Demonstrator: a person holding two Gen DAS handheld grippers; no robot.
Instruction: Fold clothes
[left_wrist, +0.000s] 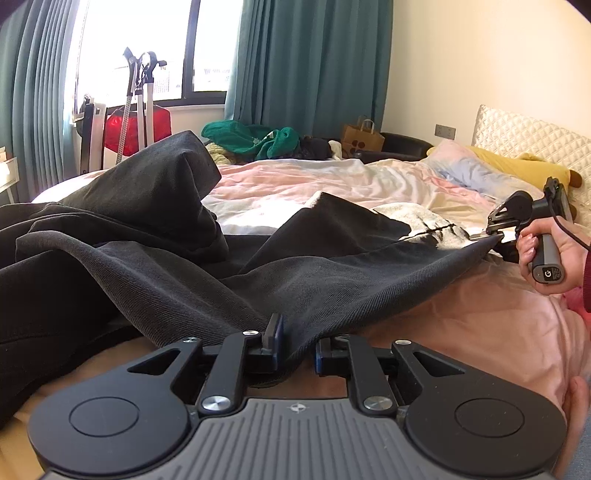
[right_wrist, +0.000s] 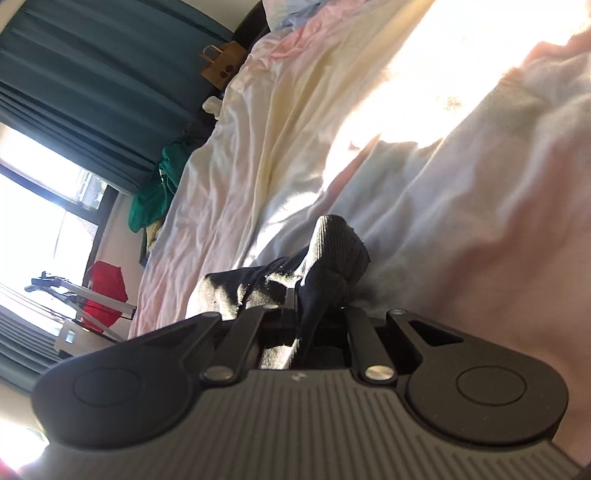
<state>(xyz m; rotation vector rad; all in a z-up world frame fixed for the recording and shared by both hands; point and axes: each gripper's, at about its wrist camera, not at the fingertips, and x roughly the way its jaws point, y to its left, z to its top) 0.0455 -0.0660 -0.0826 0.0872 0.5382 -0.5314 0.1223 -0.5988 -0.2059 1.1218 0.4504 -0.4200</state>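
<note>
Spreading across pink bedsheet (left_wrist: 461, 317), dark garment (left_wrist: 207, 266) fills left and centre of left wrist view, rumpled, hem stretched between both tools. Left gripper (left_wrist: 295, 345) at lower centre clamps hem fold between blue pads. Right gripper (left_wrist: 493, 236) at right edge pinches far corner; right wrist view shows cloth bunched in closed jaws. Risks: thin bite at right corner likely slips if pulled tauter; heaped folds at upper left may drag, skewing fold; green clothes pile (left_wrist: 255, 142) behind could snag if garment swings.
</note>
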